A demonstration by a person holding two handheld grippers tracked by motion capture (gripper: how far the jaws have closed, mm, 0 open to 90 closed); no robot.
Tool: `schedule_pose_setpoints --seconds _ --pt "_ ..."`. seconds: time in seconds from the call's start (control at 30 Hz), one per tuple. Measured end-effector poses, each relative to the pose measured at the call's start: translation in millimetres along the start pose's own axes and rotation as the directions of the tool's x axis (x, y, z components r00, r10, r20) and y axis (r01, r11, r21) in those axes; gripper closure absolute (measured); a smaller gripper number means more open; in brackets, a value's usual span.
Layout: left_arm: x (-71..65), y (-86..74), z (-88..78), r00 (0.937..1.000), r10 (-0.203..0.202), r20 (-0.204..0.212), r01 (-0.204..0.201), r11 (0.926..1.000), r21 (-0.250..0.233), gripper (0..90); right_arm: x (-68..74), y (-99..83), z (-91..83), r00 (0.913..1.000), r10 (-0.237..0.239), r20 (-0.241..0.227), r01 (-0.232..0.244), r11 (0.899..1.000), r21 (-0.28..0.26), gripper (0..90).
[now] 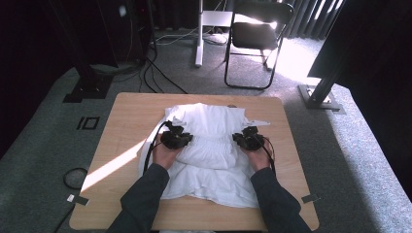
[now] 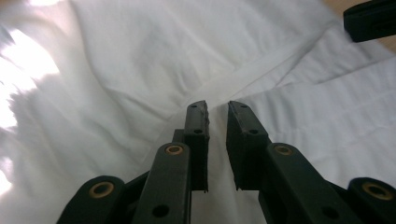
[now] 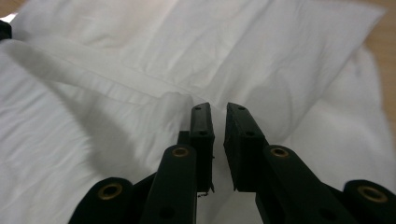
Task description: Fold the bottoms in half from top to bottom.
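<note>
White garment [image 1: 210,145]: soft, wrinkled cloth, partly folded, lying on the middle of the wooden table [image 1: 131,114]. A gathered, ribbed band runs across its middle between the two grippers. The near part spreads wide toward the person's edge of the table; the far part is folded into a narrower block, with a small strip of cloth sticking out at its far right corner. Sunlight falls across the table's left side and the garment's left edge.

Left gripper [image 1: 182,137]: held in the person's left hand [image 1: 165,154], resting on the left end of the gathered band and pointing toward the garment's middle. In the left gripper view [image 2: 217,108] its jaws stand nearly together with a narrow gap; no cloth shows between them.

Right gripper [image 1: 242,138]: held in the right hand [image 1: 259,156] on the right end of the band, opposite the left. In the right gripper view [image 3: 217,108] the jaws are likewise nearly together, nothing pinched.

Both forearms, in dark sleeves [image 1: 145,194], reach in from the near edge.
</note>
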State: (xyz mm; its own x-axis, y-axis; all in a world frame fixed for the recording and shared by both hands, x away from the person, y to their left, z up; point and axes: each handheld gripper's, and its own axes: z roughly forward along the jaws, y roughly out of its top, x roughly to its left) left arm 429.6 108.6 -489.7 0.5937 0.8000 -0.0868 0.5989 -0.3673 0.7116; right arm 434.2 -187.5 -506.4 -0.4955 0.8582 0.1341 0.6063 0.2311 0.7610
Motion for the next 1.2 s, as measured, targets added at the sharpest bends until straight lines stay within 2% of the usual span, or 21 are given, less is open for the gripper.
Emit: schedule_pose_setpoints --seconds 0.07,0.13,0.23,0.33,0.4,0.47,0.53,0.6,0.67,0.7,0.77,0.83,0.9,0.97,1.07,1.2 --pt "-0.5 -3.7 13.4 0.9999 0.013 0.009 -0.013 0.9987 0.049 80.1 -4.4 -1.0 14.9 0.9992 0.027 -0.031 -0.025 0.998 0.055 80.1" --pt "-4.9 -10.9 18.6 0.9994 0.027 0.023 -0.028 0.9982 0.054 80.1 -4.9 -5.3 23.1 0.9982 0.041 -0.043 -0.037 0.995 0.09 80.2" --pt "-11.3 -21.6 10.4 0.9985 0.038 0.041 -0.039 0.999 0.021 80.0 -5.6 -13.4 15.9 0.9888 0.068 -0.133 -0.061 0.997 0.055 78.3" --pt "-20.3 -31.7 -0.7 0.9963 0.075 0.042 -0.075 0.9972 -0.009 78.7 -0.9 -21.0 1.9 0.9846 0.041 -0.17 -0.035 0.998 0.043 76.2" --pt "-30.5 -42.2 -8.3 0.9894 0.142 0.03 -0.141 0.9897 -0.021 76.3 3.2 -26.4 -5.1 0.9801 0.018 -0.198 -0.01 0.999 0.044 74.8" --pt "-37.2 -52.1 -12.9 0.9837 0.175 0.04 -0.174 0.9842 -0.034 74.5 8.4 -30.9 -10.9 0.9762 -0.009 -0.217 0.02 0.999 0.047 73.3" --pt "-40.3 -60.0 -15.6 0.9806 0.188 0.054 -0.186 0.9818 -0.037 73.8 12.6 -33.5 -15.4 0.9701 -0.035 -0.24 0.047 0.998 0.047 71.3" --pt "-41.9 -68.0 -18.5 0.9778 0.192 0.085 -0.189 0.9813 -0.036 73.7 16.3 -33.4 -22.7 0.9678 -0.068 -0.242 0.077 0.997 0.028 69.3" --pt "-42.9 -72.3 -20.9 0.976 0.187 0.111 -0.184 0.9821 -0.039 73.6 16.5 -29.3 -30.5 0.9716 -0.087 -0.22 0.087 0.996 -0.006 66.9" --pt "-43.4 -74.0 -22.2 0.9733 0.193 0.124 -0.19 0.9811 -0.035 73.5 15.9 -26.7 -33.4 0.9732 -0.088 -0.212 0.086 0.996 -0.02 65.5" --pt "-46.8 -77.8 -24.8 0.9639 0.223 0.145 -0.22 0.9748 -0.036 72.4 13.4 -16.9 -40.2 0.9776 -0.082 -0.194 0.07 0.995 -0.065 64.6" --pt "-48.6 -81.0 -26.0 0.9581 0.239 0.159 -0.237 0.9711 -0.027 71.9 13.6 -9.1 -43.4 0.9794 -0.075 -0.187 0.059 0.994 -0.09 63.4" --pt "-48.1 -84.4 -24.9 0.9577 0.238 0.161 -0.24 0.9707 -0.011 71.3 17.8 -3.0 -42.1 0.978 -0.083 -0.191 0.066 0.994 -0.09 63.4" --pt "-45.1 -87.6 -23.1 0.9579 0.227 0.175 -0.232 0.9728 0.003 70.4 25.5 -4.3 -37.3 0.9742 -0.103 -0.201 0.091 0.994 -0.064 63.2" --pt "-41.1 -92.2 -22.1 0.9603 0.212 0.181 -0.217 0.9762 0.006 69.5 40.7 -19.6 -25.2 0.9656 -0.135 -0.222 0.139 0.99 0.006 64.8" --pt "-38.2 -95.8 -23.8 0.9654 0.195 0.173 -0.198 0.9803 -0.003 66.1 54.4 -43.7 -22.2 0.96 -0.133 -0.247 0.156 0.985 0.079 68.7"
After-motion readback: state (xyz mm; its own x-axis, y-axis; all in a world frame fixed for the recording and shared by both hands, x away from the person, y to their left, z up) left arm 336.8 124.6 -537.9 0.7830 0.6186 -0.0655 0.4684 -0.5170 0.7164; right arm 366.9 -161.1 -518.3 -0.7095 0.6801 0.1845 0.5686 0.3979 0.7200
